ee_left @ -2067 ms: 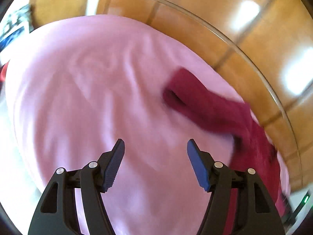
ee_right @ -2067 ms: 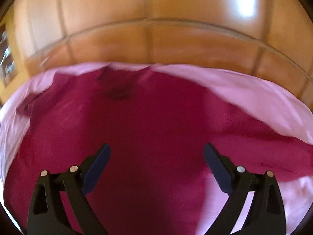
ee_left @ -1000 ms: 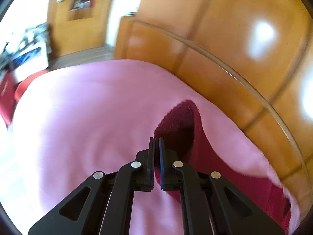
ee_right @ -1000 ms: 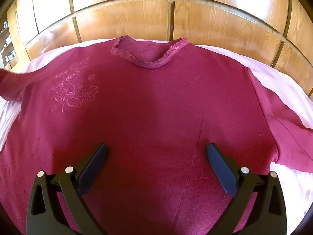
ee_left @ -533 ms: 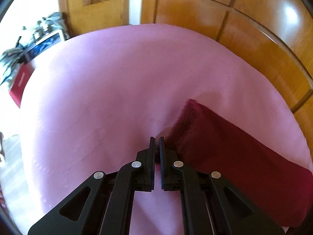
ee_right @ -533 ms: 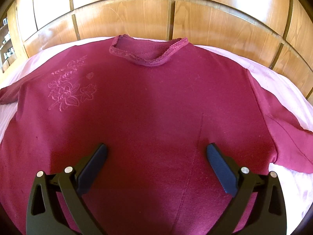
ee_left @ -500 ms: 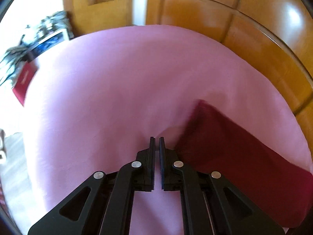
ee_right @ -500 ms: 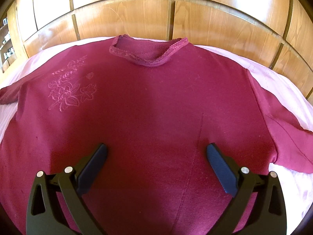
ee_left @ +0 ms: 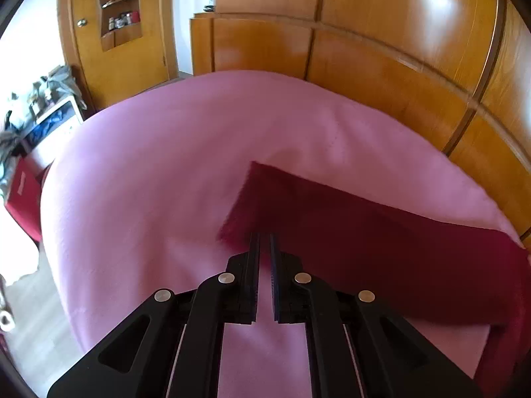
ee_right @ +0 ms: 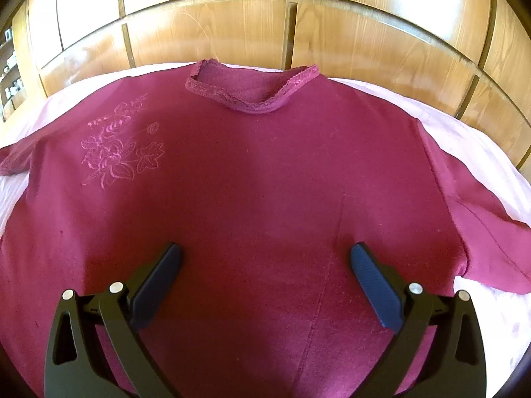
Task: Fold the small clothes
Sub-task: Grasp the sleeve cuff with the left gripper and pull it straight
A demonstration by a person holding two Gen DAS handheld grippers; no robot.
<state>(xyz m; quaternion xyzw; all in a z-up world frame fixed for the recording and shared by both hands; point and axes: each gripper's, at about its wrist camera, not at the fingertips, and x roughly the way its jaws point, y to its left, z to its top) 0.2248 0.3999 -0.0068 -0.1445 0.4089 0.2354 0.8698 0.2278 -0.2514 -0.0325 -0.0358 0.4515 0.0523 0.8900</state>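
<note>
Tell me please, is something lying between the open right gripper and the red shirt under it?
Nothing visible does. The right gripper hangs open directly over the red shirt, whose front lies bare on the pink sheet.

This is a bedroom in a home. Ahead of the jaws lies a bed with a pink sheet (ee_left: 149,182), behind it glossy wooden wall panels (ee_right: 212,30), and far left a wooden door with small shelves (ee_left: 121,16).

The maroon sweater (ee_right: 252,199) runs off the lower edge, hem unseen; shelf items (ee_left: 121,3) are too small to identify.
</note>
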